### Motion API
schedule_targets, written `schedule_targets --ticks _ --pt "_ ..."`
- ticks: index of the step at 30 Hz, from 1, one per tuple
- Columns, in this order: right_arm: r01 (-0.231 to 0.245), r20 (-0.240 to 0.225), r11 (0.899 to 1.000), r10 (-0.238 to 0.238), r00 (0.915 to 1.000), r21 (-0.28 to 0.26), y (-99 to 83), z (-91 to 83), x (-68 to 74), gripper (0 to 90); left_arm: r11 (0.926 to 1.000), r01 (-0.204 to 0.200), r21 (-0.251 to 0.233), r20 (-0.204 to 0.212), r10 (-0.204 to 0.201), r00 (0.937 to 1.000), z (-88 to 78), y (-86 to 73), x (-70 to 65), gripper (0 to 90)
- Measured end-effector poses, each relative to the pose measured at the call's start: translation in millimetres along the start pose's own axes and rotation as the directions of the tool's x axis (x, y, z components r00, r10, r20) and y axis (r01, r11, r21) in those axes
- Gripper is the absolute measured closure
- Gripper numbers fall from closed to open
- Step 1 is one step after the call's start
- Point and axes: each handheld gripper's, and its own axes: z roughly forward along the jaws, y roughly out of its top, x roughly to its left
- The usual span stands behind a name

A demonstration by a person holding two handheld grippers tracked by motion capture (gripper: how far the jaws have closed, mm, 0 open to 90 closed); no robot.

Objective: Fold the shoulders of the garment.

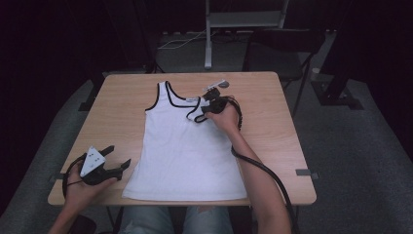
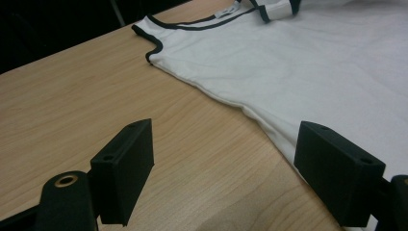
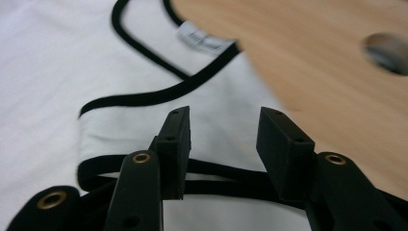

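Soft white tank top [image 1: 185, 151] on woodgrain table [image 1: 117, 107] — black-trimmed strap under right gripper [image 1: 210, 106], fingers apart — left gripper [image 1: 113, 163] likewise.

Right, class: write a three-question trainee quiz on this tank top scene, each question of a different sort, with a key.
1. True or false: the tank top lies flat on the table with its hem toward the person.
2. Which strap is folded over onto the top? A. the one by the right gripper B. the one on the other side
3. Fill in: the left gripper hovers with open jaws over the bare ____ beside the top's edge.

Key:
1. true
2. A
3. table
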Motion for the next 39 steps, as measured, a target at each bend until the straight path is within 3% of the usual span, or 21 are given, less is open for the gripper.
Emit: schedule_targets --ticks 4,19,30,39 --pt "0.041 -0.002 0.999 -0.041 0.9992 0.033 -7.5 10.0 7.4 54.5 1.0000 -0.001 -0.001 0.001 0.001 1.0000 -0.1 0.0 -0.2 21.6" --pt "-0.019 -0.009 0.999 0.018 0.9998 -0.028 -16.6 -5.6 4.7 47.9 1.0000 -0.001 0.001 -0.002 0.001 1.0000 0.1 0.1 -0.3 21.6" --pt "-0.060 -0.020 0.997 0.060 0.9980 -0.042 -26.9 -16.8 5.8 36.9 0.9999 -0.009 0.006 -0.009 0.009 0.9999 0.6 0.3 -1.2 21.6" --pt "-0.075 -0.032 0.996 0.073 0.9968 -0.047 -33.2 -25.7 4.8 34.9 1.0000 -0.003 0.008 -0.010 0.003 0.9999 0.7 0.3 -0.9 21.6"
